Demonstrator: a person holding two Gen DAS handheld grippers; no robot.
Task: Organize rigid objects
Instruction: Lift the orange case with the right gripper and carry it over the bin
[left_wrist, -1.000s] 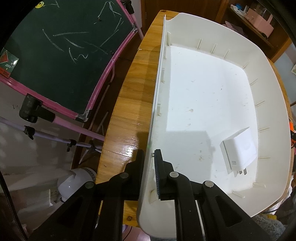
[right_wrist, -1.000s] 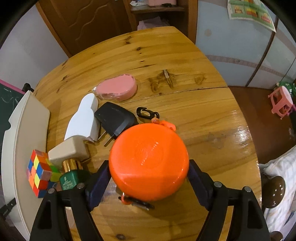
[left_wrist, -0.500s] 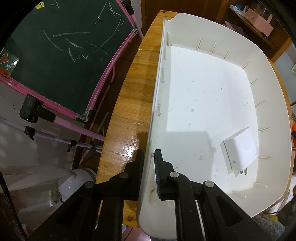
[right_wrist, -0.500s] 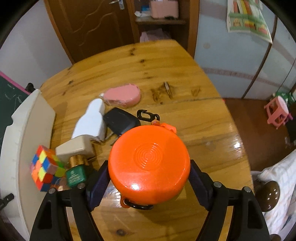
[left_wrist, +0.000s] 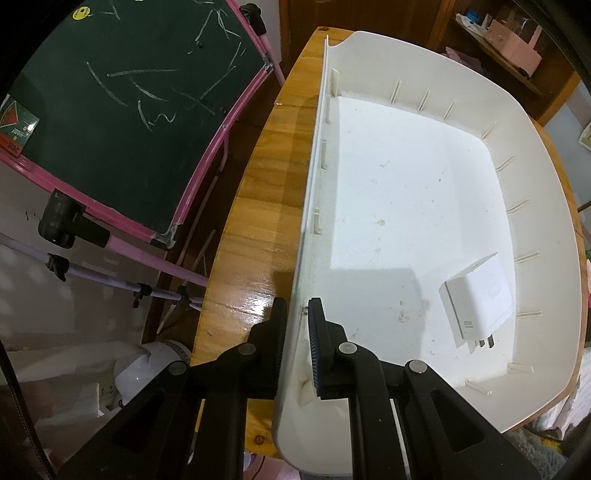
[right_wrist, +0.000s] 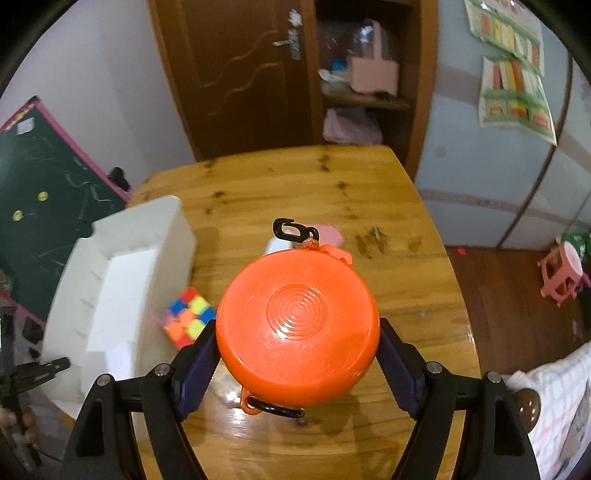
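My left gripper (left_wrist: 297, 314) is shut on the near left wall of the white bin (left_wrist: 546, 206), one finger outside and one inside. A white charger (left_wrist: 478, 297) lies in the bin at the right. In the right wrist view my right gripper (right_wrist: 297, 350) is shut on a round orange case (right_wrist: 297, 325) with a black clip (right_wrist: 290, 229), held up above the wooden table (right_wrist: 399, 288). The white bin (right_wrist: 110, 269) stands to its left. A colourful cube (right_wrist: 186, 317) lies between bin and case. A pink object (right_wrist: 332, 234) and a white one peek out behind the case.
A green chalkboard with a pink frame (left_wrist: 122, 110) stands left of the table, past its edge. A door and a shelf (right_wrist: 362, 77) are behind the table. A pink stool (right_wrist: 563, 271) stands on the floor at the right. Checked cloth (right_wrist: 554, 398) lies at the lower right.
My right gripper has risen with the orange case off the table, so the table objects look smaller and mostly hidden behind it. The left gripper and the bin have not moved.
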